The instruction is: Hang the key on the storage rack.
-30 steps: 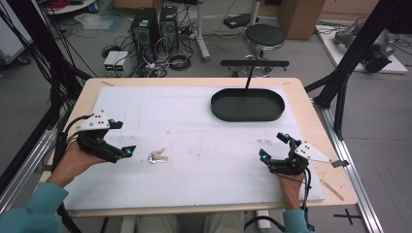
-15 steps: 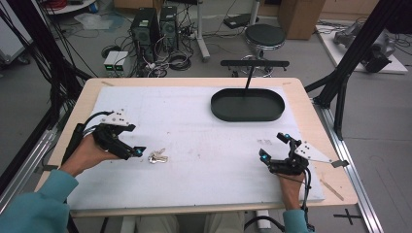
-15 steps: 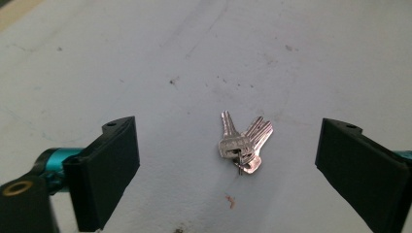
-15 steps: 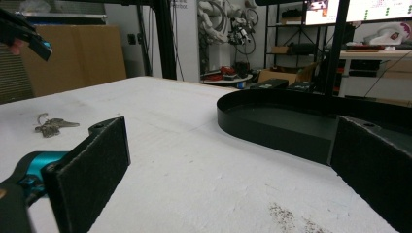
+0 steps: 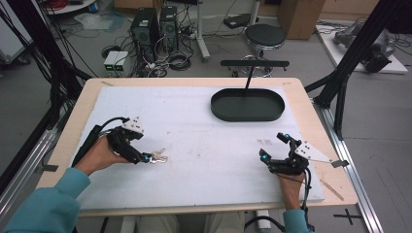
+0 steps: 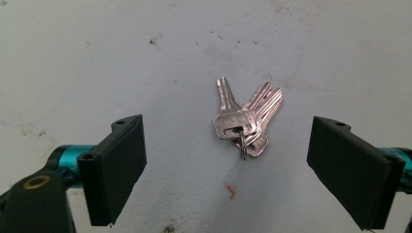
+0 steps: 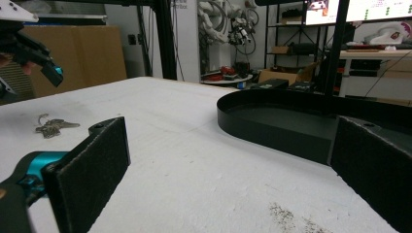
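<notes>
A small bunch of silver keys [image 5: 159, 157] on a ring lies on the white mat [image 5: 204, 145], left of centre. My left gripper [image 5: 145, 158] hovers right at the keys, tips pointing down at them. In the left gripper view the keys [image 6: 245, 124] lie between and slightly ahead of the two black pads [image 6: 119, 165]. The left gripper [image 6: 228, 150] is open, its jaws have just been closing a little, and neither pad touches the keys. My right gripper [image 5: 273, 146] rests low on the mat at the right, open and holding nothing [image 7: 233, 165].
A black oval tray [image 5: 248, 118] with nothing in it sits at the back right of the mat; its wall [image 7: 272, 133] shows just ahead in the right gripper view. The keys [image 7: 52, 126] show far left there. Wooden table edges [image 5: 311, 111] frame the mat.
My left gripper has moved right and down across the mat until its tips reach the keys. The keys and the right gripper have stayed where they were.
</notes>
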A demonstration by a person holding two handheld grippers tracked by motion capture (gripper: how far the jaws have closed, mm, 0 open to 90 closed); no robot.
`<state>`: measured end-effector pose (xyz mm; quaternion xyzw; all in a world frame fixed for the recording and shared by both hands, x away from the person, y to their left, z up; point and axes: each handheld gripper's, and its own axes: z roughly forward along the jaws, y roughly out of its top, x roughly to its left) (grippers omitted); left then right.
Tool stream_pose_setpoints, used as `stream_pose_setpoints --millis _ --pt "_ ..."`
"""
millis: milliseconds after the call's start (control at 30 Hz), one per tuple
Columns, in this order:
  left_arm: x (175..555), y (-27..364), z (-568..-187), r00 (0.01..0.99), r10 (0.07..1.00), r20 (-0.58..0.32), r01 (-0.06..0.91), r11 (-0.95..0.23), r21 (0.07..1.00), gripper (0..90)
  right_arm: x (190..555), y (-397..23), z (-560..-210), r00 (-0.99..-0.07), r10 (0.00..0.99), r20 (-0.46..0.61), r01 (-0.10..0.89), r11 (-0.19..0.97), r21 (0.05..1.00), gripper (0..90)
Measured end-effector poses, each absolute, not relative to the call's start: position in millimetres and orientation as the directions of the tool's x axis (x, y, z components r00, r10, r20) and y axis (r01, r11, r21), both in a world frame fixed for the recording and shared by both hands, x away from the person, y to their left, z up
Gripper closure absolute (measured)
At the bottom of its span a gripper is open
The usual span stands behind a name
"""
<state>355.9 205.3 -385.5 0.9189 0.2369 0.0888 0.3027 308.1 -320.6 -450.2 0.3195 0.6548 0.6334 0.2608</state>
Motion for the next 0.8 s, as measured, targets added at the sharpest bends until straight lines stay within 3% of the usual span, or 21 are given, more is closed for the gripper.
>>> stream_pose_setpoints --millis 700,800 --pt "359.0 190.9 -401.4 0.894 0.448 0.011 0.385 -0.781 0.492 37.4 308.3 -320.9 -450.3 -0.659 0.750 0.062 0.086 -0.006 0.996 0.6" --pt "358.7 189.8 -403.1 0.893 0.449 0.003 0.392 -0.784 0.481 45.1 308.3 -321.0 -450.2 -0.659 0.749 0.062 0.087 -0.006 0.996 0.6"
